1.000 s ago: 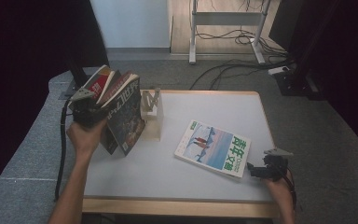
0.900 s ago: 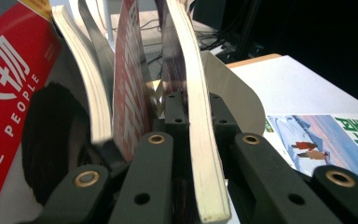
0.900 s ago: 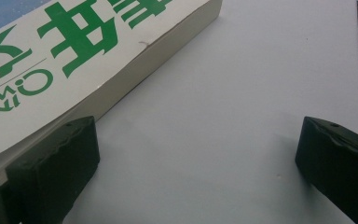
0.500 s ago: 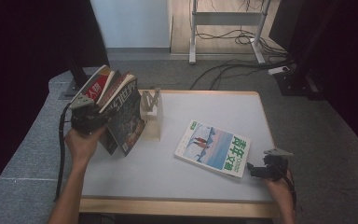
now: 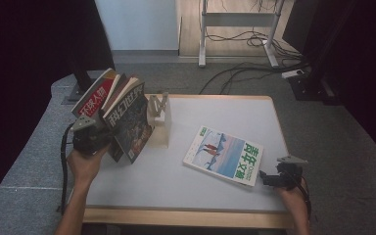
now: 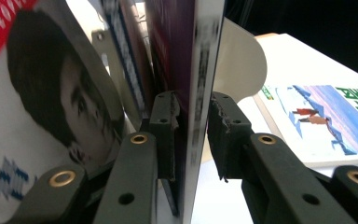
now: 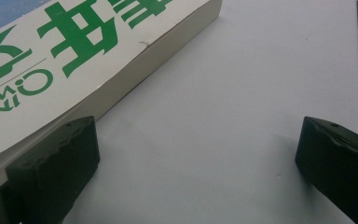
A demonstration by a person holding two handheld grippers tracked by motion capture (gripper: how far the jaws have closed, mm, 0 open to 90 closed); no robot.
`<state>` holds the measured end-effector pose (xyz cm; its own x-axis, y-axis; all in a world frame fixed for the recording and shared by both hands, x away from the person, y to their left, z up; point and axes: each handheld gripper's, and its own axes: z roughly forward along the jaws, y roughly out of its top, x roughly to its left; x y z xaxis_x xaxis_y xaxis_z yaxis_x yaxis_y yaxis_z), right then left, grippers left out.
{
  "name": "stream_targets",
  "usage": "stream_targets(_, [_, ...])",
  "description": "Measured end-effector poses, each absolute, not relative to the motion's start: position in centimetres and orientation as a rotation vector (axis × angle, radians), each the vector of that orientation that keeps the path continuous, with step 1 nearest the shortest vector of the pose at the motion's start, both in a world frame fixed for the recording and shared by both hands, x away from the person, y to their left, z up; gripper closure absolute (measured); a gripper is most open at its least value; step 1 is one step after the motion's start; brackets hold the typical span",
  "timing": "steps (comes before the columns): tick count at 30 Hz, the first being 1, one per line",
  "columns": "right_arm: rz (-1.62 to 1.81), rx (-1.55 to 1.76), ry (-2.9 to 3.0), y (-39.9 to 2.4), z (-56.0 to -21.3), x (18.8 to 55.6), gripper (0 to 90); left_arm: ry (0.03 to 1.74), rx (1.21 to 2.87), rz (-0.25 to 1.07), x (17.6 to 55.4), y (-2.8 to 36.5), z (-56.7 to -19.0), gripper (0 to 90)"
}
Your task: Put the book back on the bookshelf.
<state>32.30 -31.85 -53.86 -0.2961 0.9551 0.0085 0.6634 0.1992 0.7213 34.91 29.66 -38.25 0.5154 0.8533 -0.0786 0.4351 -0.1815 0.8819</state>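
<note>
The left hand is reaching up from the bottom-left corner of the table, forearm angled inward, holding the left gripper against the row of magazines leaning in the pale bookend rack. In the left gripper view the jaws are standing on either side of the dark-covered magazine — the left pad looks pressed against it, but there is a visible gap at the right pad, so the grip is loosened rather than clenched, and the jaws have just been easing open a bit. The red-covered magazine is leaning at the outer left of the stack, tilted away from the rack.

The right hand is resting low at the table's near-right edge with the wrist flat, and the right gripper is pointing at the corner of the green-lettered magazine — that one is lying flat mid-table, well apart from the rack. In the right gripper view its jaws are spread wide with bare tabletop between them; the left jaw is sitting just beside the magazine's edge, holding nothing.
</note>
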Motion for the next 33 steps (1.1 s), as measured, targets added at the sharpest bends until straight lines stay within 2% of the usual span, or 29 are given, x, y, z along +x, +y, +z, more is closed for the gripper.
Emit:
stream_targets(18, [0.875,1.506,2.035,-31.8,-53.9,32.3,0.0,1.11,1.834,0.519,34.0,30.0,-43.6,79.0])
stream_targets(33, [0.875,1.505,2.035,-31.8,-53.9,32.3,0.0,1.117,1.839,0.515,33.8,29.7,-45.8,80.7])
